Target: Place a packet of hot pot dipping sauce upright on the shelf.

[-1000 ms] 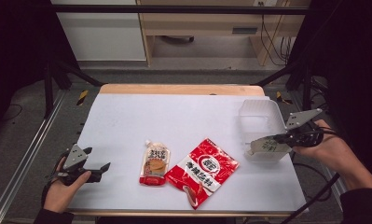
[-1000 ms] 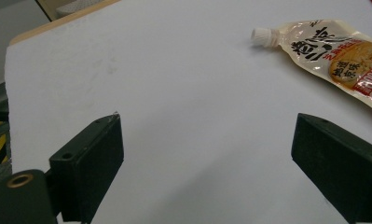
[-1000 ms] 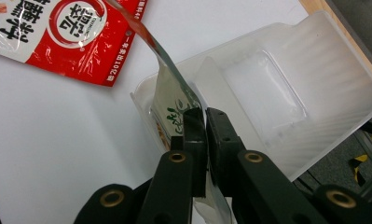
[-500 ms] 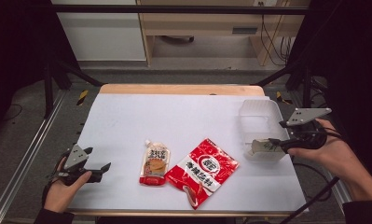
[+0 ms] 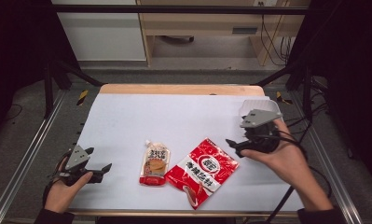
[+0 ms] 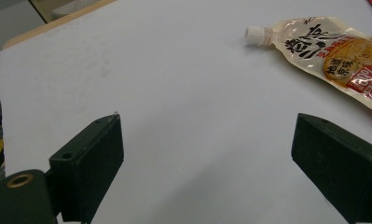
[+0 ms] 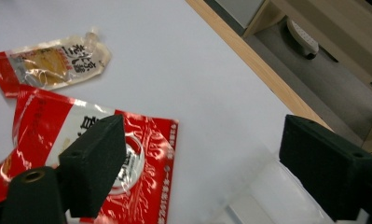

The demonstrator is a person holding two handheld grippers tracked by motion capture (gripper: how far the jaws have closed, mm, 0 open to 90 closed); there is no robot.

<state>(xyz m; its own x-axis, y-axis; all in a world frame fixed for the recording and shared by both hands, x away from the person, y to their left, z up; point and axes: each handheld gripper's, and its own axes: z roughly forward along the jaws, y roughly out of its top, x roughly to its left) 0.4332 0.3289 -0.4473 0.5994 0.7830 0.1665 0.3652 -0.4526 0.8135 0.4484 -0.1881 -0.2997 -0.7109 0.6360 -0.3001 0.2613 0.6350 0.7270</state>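
The right gripper (image 5: 235,144) hangs above the right side of the tabletop (image 5: 127,116) with its jaws spread wide and nothing between them. They have just been opening, which reads as a release of the clear plastic container (image 5: 256,106), which now stands by itself near the far right corner just behind that hand. The jaws point toward the red snack bag (image 5: 201,171), which lies flat and skewed near the front edge at the middle, so it is probably the next thing to go into the container.

The left gripper (image 5: 102,169) rests low at the front left corner, jaws also wide apart and empty, parked clear of the work. The spouted sauce pouch (image 5: 155,163) lies flat, its cap pointing toward the far edge, touching the red bag's left corner, between the two grippers and easy for either to reach.
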